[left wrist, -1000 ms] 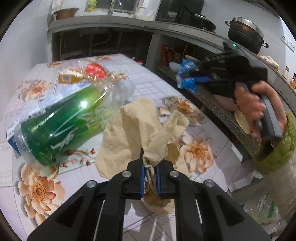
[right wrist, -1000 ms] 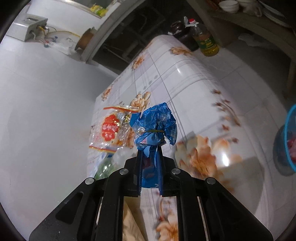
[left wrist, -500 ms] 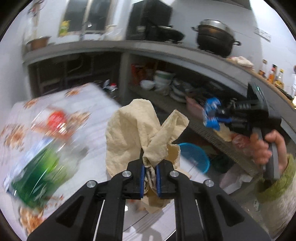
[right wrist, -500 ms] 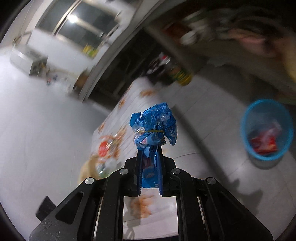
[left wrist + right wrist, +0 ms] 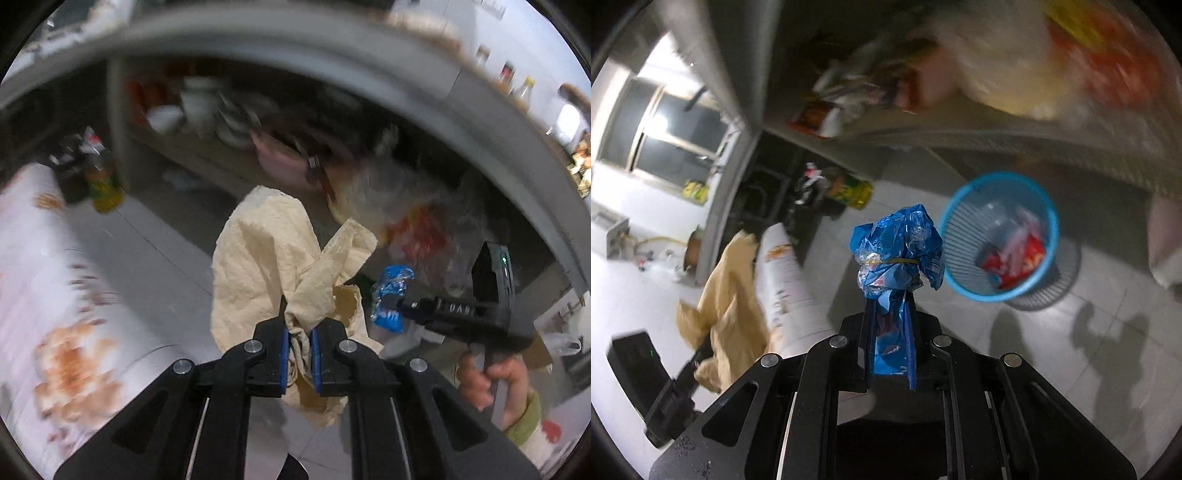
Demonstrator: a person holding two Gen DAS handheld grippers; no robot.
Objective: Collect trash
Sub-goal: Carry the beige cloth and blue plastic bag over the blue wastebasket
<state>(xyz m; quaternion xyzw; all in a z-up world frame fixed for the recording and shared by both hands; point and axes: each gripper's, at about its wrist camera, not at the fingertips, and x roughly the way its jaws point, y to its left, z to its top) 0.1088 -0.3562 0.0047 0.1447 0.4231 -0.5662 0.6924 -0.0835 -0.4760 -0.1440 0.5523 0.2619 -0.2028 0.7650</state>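
My left gripper point(image 5: 297, 338) is shut on a crumpled beige paper point(image 5: 273, 254), which hangs in the air beyond the table edge. In the right wrist view that paper point(image 5: 729, 295) shows at the left. My right gripper point(image 5: 888, 328) is shut on a blue plastic wrapper point(image 5: 897, 254) tied with a rubber band. It is also seen from the left wrist view, where the right gripper point(image 5: 386, 304) holds the blue wrapper point(image 5: 391, 291) in a person's hand point(image 5: 491, 380). A blue mesh bin point(image 5: 960, 229) with red trash inside stands on the floor, just right of the wrapper.
The flower-patterned table point(image 5: 48, 295) lies at the left. An oil bottle point(image 5: 851, 190) stands on the tiled floor near the table's far end. A grey counter with a shelf of bowls point(image 5: 207, 107) and bags runs across the back. Everything is motion-blurred.
Both grippers swung off the table toward the floor and counter with their loads. The green bottle and bag on the table left view. The blue bin grew nearer in the right wrist view.
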